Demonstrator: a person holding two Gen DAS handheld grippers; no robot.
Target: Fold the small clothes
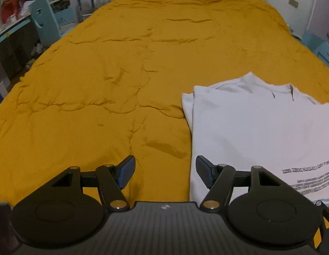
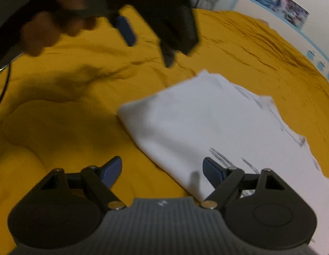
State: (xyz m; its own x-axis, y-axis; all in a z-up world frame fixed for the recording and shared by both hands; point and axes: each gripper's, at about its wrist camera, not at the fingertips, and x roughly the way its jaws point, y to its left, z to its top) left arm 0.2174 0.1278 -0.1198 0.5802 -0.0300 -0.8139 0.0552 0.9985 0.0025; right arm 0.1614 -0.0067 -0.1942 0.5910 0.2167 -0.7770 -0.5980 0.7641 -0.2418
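Left gripper (image 1: 165,170): jaws wide apart, nothing between them. It hovers over the quilt (image 1: 122,74), its right finger (image 1: 203,171) over the left edge of the shirt (image 1: 249,131), its left finger over bare quilt.

Right gripper (image 2: 162,173): jaws also apart, empty. Its right finger (image 2: 213,173) sits over the near part of the shirt (image 2: 207,127), its left finger over quilt (image 2: 69,127). Contact with the cloth can't be judged from either view.

Shirt: white, partly folded, lying flat on the mustard quilt that covers the bed. In the left wrist view the collar points to the far end of the bed, the left side is folded in with a doubled edge showing, and lines of dark print sit near the hem, by the near edge. In the right wrist view one folded corner points left toward bare quilt; the print is blurred and unreadable.

The right wrist view also catches the left gripper (image 2: 147,42) up top, over the quilt beyond the shirt, heavily blurred, one blue pad (image 2: 125,30) visible, with the hand (image 2: 47,27) holding it at the upper left.

Quilt is wrinkled, with a seam running down the middle. Beside the left edge of the bed: a blue chair (image 1: 45,19) and a cluttered desk (image 1: 9,27).
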